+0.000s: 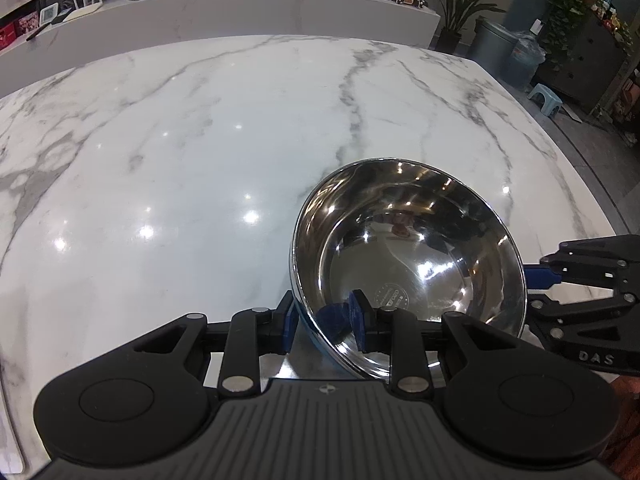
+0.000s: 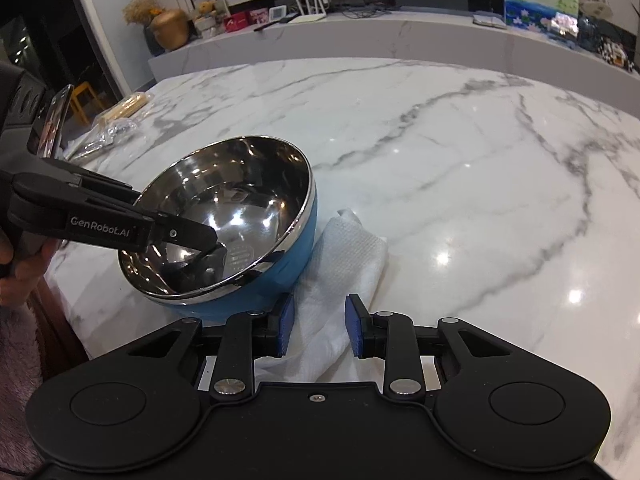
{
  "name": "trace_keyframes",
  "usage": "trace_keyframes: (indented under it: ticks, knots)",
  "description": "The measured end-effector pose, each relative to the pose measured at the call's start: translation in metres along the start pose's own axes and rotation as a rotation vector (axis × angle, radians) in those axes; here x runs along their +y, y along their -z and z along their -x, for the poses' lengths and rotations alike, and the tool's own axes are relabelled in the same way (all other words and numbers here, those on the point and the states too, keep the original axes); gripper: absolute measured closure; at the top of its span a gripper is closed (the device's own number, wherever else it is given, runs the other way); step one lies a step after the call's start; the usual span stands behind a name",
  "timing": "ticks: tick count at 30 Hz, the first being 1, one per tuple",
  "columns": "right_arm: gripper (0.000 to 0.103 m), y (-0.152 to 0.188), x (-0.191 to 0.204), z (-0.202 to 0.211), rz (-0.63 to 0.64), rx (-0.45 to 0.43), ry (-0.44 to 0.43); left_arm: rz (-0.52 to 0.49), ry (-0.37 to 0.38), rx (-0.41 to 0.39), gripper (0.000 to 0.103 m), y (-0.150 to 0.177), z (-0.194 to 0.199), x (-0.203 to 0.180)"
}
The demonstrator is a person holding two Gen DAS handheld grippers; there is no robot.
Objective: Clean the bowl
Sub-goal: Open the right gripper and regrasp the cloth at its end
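Note:
A bowl (image 1: 404, 248), steel inside and blue outside, stands tilted on the white marble table (image 1: 180, 152). My left gripper (image 1: 322, 320) is shut on the bowl's near rim, one blue pad inside and one outside. In the right wrist view the bowl (image 2: 224, 216) sits left of centre, and the left gripper (image 2: 208, 244) reaches in from the left. A white paper towel (image 2: 348, 256) lies crumpled on the table against the bowl's blue side. My right gripper (image 2: 320, 328) is open just above it, towel between the fingers, pads not pressing. From the left wrist the right gripper (image 1: 538, 290) shows beside the bowl's right rim.
Wrapped chopsticks and cutlery (image 2: 116, 120) lie at the table's far left corner. A hand (image 2: 16, 276) holds the left gripper at the table's left edge. A long marble counter (image 2: 400, 32) with clutter runs behind the table. Bare marble (image 2: 460, 180) stretches right of the bowl.

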State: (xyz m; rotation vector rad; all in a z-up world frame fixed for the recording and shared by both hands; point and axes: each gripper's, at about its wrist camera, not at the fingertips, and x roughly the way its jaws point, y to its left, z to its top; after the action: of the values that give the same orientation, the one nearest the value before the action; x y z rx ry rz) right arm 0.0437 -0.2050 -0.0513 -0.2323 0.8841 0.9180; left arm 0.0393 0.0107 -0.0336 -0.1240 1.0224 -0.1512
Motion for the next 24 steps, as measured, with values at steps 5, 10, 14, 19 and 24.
trace_keyframes:
  ticks: [5, 10, 14, 19, 24]
  knots:
    - [0.075, 0.001, 0.006, 0.000, 0.051, -0.001, 0.012, -0.001, 0.004, 0.001, 0.077, 0.000, 0.000, 0.002]
    - [0.077, 0.002, 0.011, -0.014, 0.060, 0.005, 0.032, -0.006, 0.003, 0.001, 0.077, 0.000, 0.000, 0.002]
    - [0.082, 0.003, 0.017, -0.017, 0.084, -0.010, 0.071, -0.008, 0.003, 0.001, 0.077, 0.001, 0.001, 0.002]
    - [0.092, -0.001, 0.001, -0.015, -0.019, -0.017, 0.062, -0.007, 0.006, 0.000, 0.077, 0.000, 0.000, 0.003]
    - [0.092, -0.005, -0.038, -0.002, -0.257, -0.089, -0.052, -0.006, 0.006, -0.001, 0.077, 0.001, 0.000, 0.002]
